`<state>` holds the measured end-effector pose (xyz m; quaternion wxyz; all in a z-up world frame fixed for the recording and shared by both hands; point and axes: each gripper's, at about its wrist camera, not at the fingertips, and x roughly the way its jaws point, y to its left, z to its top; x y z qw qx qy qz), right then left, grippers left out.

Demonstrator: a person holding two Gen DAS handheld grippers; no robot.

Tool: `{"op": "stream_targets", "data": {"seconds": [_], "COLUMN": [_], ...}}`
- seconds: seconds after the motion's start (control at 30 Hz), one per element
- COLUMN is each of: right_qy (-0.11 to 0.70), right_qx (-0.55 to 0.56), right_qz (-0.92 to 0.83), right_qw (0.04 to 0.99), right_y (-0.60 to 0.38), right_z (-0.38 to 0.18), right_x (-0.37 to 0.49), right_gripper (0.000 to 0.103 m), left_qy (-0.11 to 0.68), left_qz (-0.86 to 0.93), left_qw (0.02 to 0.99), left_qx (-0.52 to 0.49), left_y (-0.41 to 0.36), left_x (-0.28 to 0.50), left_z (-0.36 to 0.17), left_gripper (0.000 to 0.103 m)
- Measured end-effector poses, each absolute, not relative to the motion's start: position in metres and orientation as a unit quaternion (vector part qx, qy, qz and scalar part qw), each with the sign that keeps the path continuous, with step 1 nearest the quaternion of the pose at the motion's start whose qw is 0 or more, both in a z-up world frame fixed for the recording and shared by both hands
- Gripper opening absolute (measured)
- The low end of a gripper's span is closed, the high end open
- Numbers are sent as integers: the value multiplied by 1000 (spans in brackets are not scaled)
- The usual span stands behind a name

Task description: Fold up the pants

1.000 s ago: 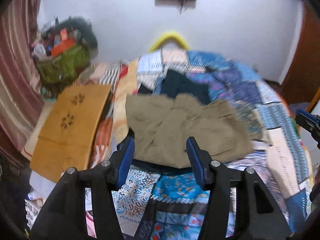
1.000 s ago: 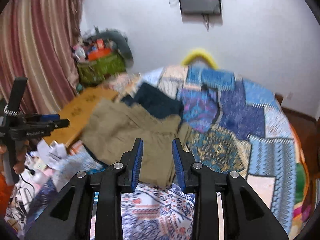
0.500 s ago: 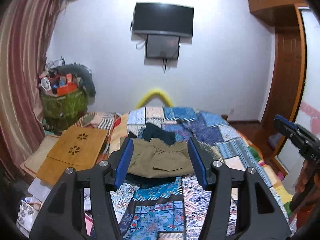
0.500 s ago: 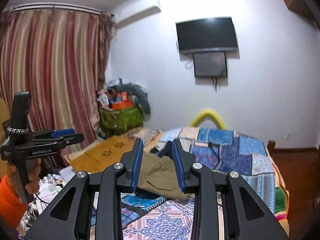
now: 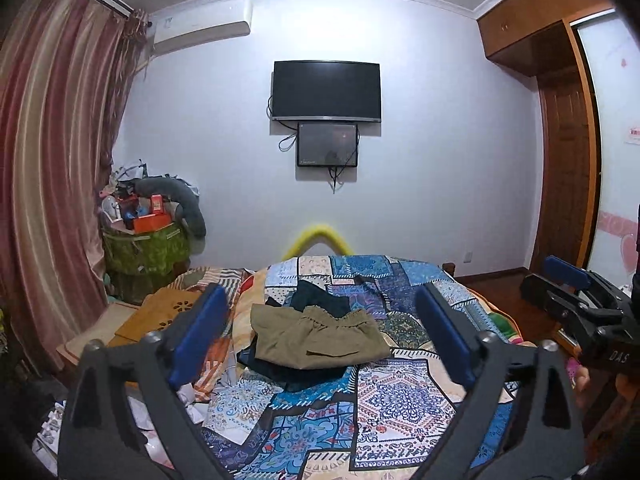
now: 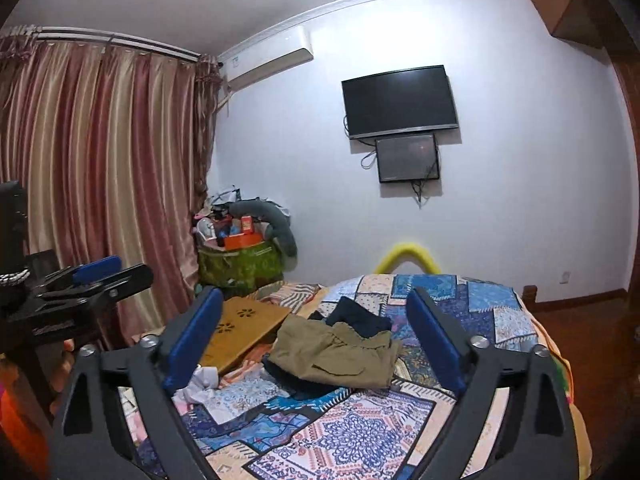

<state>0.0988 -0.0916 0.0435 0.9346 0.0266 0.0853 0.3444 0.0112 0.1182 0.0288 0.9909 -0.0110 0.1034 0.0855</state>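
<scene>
White walls, a wall-mounted television [image 5: 326, 90] with a smaller dark screen [image 5: 327, 145] under it, striped curtains [image 6: 100, 168] and a bed under a patchwork quilt [image 5: 400, 400] make the room. Compared with one second ago, both grippers are now farther from the bed and look almost level across the room, so much more wall is visible and the clothes appear smaller. The jaws of the left gripper [image 5: 320, 340] and of the right gripper [image 6: 316, 340] have just been opening; now both stand wide, the blue pads far apart, and nothing is between them. The khaki pants [image 5: 318, 340] lie on the middle of the quilt as a compact, roughly rectangular bundle, with a gathered waistband at the far edge and a pocket seam on top. They rest partly over a dark garment [image 5: 320, 300], which shows behind and under them. The khaki cloth looks like matte woven cotton, a little wrinkled; the quilt is printed in blue, white and pink patches. An orange wooden board [image 6: 240, 332] with flower cut-outs lies at the left edge of the bed. Probably the fold of this piece is finished and released, and the hands are free for a next garment.
</scene>
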Motion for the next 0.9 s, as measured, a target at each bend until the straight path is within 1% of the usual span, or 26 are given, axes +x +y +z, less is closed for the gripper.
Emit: {"op": "stream_targets", "data": {"seconds": [0.23, 0.9], "right_qy": [90, 84], "right_qx": [23, 5], "right_qz": [335, 329], "right_qw": [938, 941], "right_y": [-96, -93], "right_z": [40, 41], "right_x": [92, 81], "right_gripper": [103, 103], "left_qy": [110, 115], "left_qz": [84, 78], "left_qw": [990, 990], "left_qx": [-21, -19], "left_y": [120, 119], "left_x": [12, 18], "left_z": [23, 15], "left_gripper": [102, 103]}}
